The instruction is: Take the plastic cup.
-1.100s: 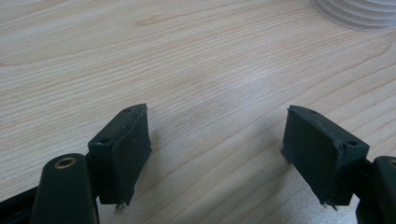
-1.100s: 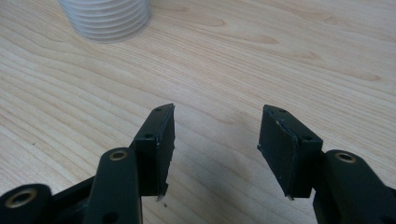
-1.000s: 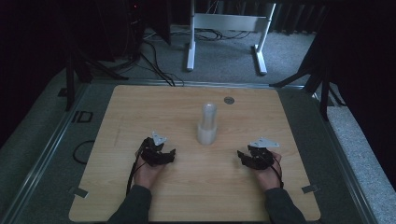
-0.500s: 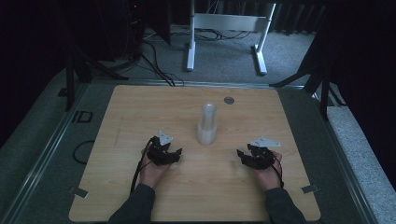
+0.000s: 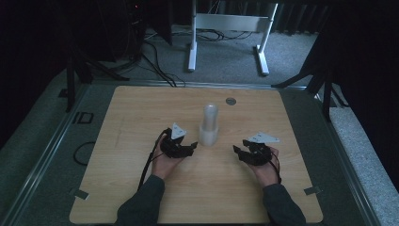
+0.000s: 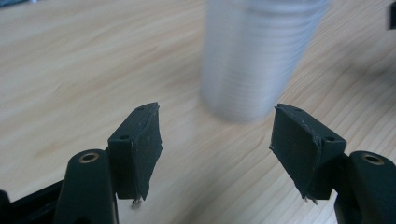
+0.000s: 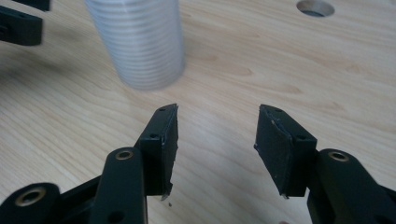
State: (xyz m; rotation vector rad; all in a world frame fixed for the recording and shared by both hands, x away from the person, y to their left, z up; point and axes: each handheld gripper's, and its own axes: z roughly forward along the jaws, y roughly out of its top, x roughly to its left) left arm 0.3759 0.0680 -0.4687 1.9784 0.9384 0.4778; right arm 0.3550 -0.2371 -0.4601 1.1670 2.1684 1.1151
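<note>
I see a stack of cups (image 5: pixel 209 125) upright mid-table (image 5: pixel 141 108). My left gripper (image 5: pixel 188 147), jaws spread, sits just at its 8 o'clock. My right gripper (image 5: pixel 238 153), also released, rests at 4 o'clock, farther off.

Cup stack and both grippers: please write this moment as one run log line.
cup stack: upright, table centre, ungripped | left gripper: open, beside stack | right gripper: open, farther away | wooden table

Both forearms reach in from the near edge, dark sleeves to the wrists. The left gripper (image 5: pixel 188 147) points right with jaws spread wide, empty. The right gripper (image 5: pixel 238 152) points left, jaws likewise apart and empty.
</note>
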